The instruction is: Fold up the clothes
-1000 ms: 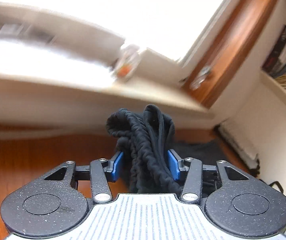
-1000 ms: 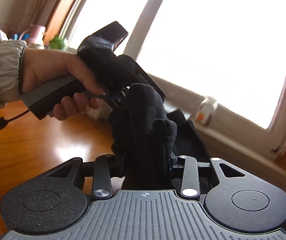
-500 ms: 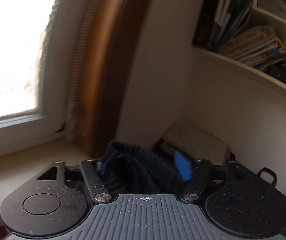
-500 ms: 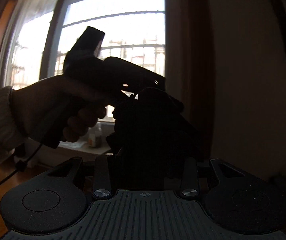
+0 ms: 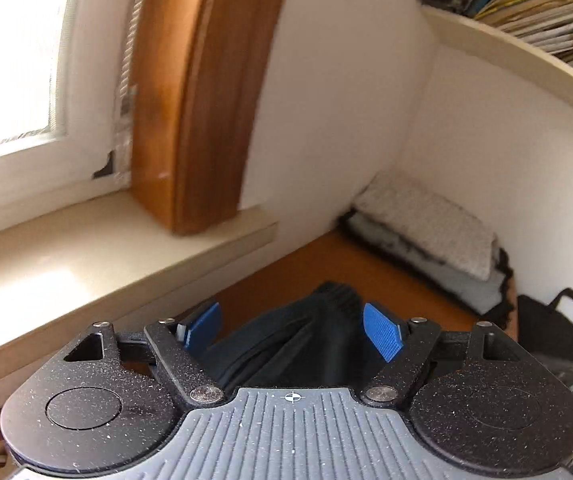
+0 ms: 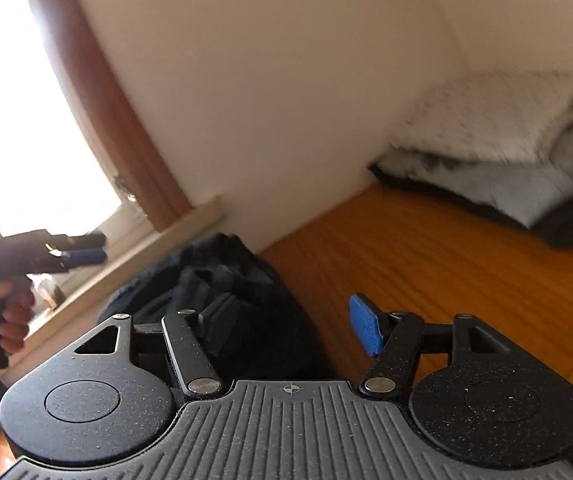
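Note:
A black bunched garment [image 6: 222,280] lies on the orange wooden table [image 6: 426,256] by the window sill. In the left wrist view the same garment [image 5: 306,344] sits between and below my left gripper's [image 5: 292,328] spread blue pads; the pads do not touch it. My right gripper [image 6: 294,320] is open, with the garment next to its left finger. My left gripper also shows in the right wrist view [image 6: 82,256], held in a hand at the far left above the sill.
A stack of folded fuzzy white and grey clothes [image 6: 498,148] lies at the table's far corner against the wall, also in the left wrist view [image 5: 426,240]. A black bag [image 5: 554,328] stands beside it. A bookshelf [image 5: 526,8] hangs above. The window sill [image 5: 86,264] borders the table.
Both grippers have opened and let go of the black garment, which now lies on the table. Both views have swung from the window toward the wall corner.

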The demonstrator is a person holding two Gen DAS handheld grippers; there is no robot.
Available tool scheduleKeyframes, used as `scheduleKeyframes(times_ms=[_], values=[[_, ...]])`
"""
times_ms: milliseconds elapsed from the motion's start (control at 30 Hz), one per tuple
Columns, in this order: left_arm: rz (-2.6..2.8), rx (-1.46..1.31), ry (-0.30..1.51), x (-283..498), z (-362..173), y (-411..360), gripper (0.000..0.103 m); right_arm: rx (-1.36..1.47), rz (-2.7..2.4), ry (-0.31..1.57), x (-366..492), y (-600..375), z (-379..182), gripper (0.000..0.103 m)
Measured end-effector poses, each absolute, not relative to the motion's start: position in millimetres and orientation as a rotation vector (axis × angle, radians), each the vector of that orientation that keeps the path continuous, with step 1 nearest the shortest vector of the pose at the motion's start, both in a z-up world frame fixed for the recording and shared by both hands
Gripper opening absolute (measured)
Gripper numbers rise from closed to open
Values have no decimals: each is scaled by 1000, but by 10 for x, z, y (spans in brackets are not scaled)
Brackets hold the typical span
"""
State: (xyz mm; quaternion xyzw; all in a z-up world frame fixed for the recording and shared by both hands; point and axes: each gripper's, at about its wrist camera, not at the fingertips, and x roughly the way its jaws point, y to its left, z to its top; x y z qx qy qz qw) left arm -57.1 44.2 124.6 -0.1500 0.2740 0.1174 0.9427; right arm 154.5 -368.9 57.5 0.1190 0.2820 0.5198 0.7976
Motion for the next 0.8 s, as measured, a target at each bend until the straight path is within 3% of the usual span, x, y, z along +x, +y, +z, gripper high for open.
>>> scheduleKeyframes(times_ms=[133,300,433,500,567,633,800], values=[[251,-306,558,-716,1150,562,85,125,1138,524,1273,-3395,757,70],[263,-304,580,-784,1019,594,85,-44,1145,451,1010,-3053,794,71],[253,-297,585,-819,964,575,86,-133,1127,451,967,-2903,695,79],[249,-288,591,-803,923,559,87,-212,1112,421,917,-2851,628,74],[246,-273,600,-766,885,537,87,-275,1103,387,944,-2813,535,59],[239,-263,602,-740,863,523,87,-305,1107,371,1020,-2834,494,54],[186,-251,587,-636,844,471,87,-384,1089,336,1411,-2853,491,53]])
